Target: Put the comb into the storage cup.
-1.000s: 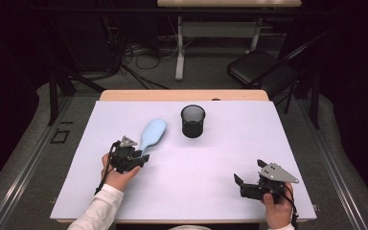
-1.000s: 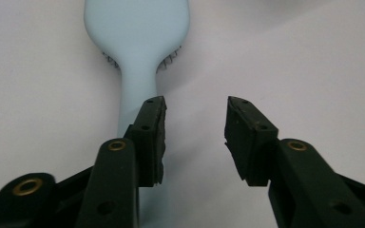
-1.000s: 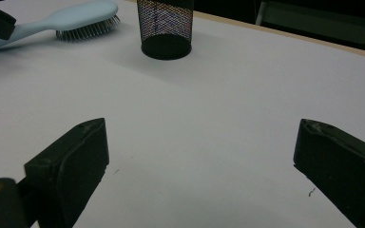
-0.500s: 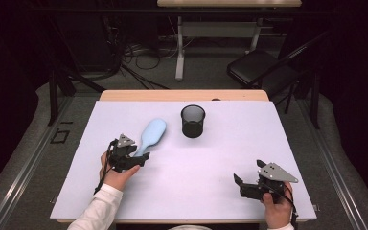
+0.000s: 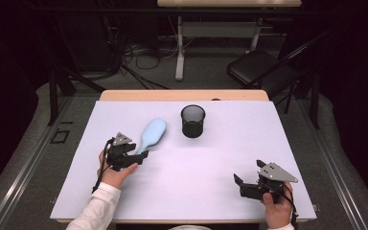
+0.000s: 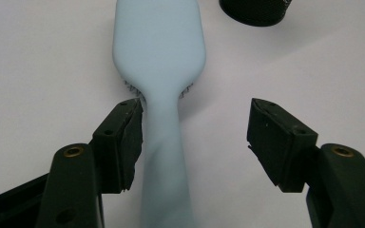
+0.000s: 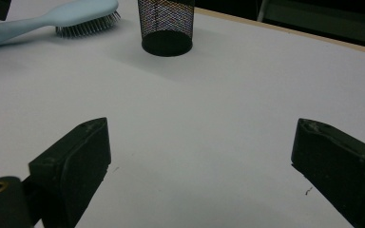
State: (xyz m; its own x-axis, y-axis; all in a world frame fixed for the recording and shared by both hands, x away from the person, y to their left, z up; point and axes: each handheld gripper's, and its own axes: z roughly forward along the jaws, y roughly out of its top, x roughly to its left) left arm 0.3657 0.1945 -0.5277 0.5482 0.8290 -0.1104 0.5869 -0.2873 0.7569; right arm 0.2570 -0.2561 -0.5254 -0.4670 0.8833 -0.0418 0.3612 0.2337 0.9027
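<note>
straddling the unlabelled blue hairbrush (image 6: 159, 57) handle, left gripper (image 6: 195, 137) apart; right gripper (image 7: 199, 156) apart, empty.

In the left gripper view the hairbrush (image 6: 159, 57) is cut off by the top edge at its head and by the bottom edge at its handle, its bristles mostly hidden beneath it; the mesh cup (image 6: 255, 10) at upper right shows just its base, and in the right gripper view its rim is cropped

Bright evenly lit table (image 5: 220, 163), dark surroundings, soft shadows, slightly blurred close-ups
</note>
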